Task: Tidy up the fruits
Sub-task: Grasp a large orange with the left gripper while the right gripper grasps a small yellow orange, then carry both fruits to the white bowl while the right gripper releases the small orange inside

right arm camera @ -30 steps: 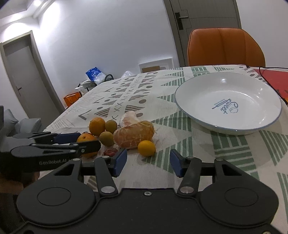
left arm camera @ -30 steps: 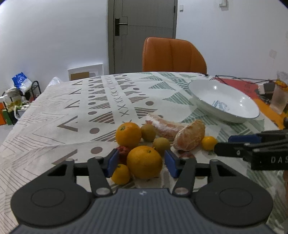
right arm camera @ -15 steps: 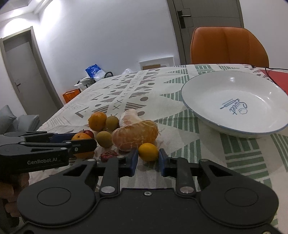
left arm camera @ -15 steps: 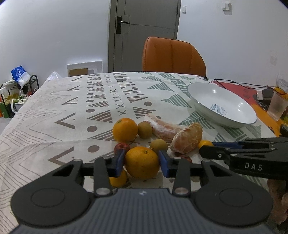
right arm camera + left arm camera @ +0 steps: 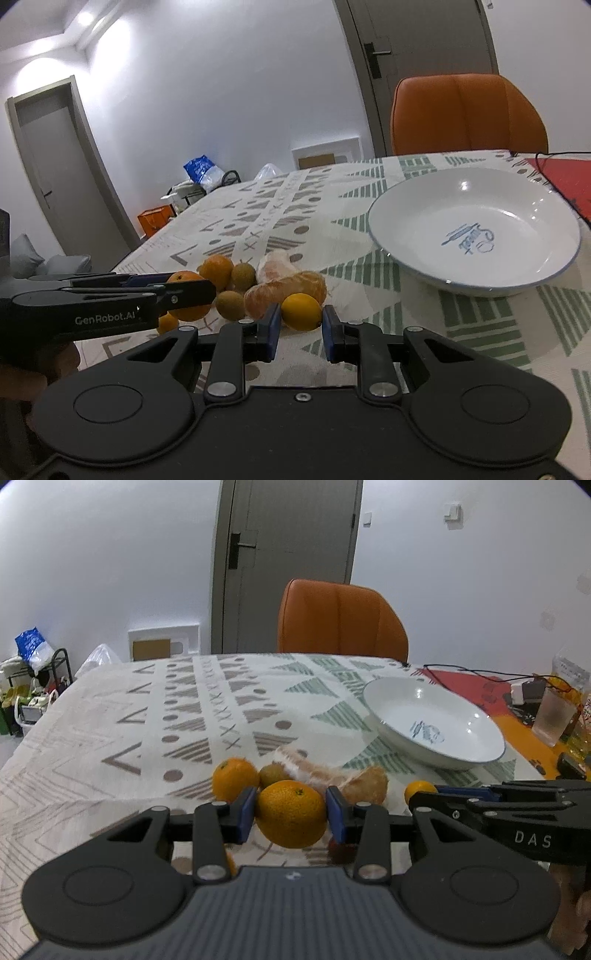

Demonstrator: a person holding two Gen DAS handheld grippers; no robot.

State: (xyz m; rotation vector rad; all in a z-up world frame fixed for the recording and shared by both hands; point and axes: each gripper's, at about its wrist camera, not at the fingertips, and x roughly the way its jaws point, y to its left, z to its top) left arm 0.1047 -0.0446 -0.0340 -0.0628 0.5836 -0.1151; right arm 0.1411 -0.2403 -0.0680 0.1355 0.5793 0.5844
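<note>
**Both tongs closed on citrus**

My left gripper clamps a large orange; my right gripper pinches a small yellow citrus. They hang above the patterned tablecloth, near a white bowl printed "Sweet". An orange chair faces a grey door. Tool lettering: "DAS", "GenRobot.AI".

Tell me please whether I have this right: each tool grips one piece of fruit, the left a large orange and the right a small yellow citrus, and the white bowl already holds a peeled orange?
Not quite: the white bowl holds no fruit, as the right wrist view shows. The peeled orange lies on the tablecloth with the other fruit. The rest stands: the left tool grips the large orange, and the right tool grips the small yellow citrus.
</note>
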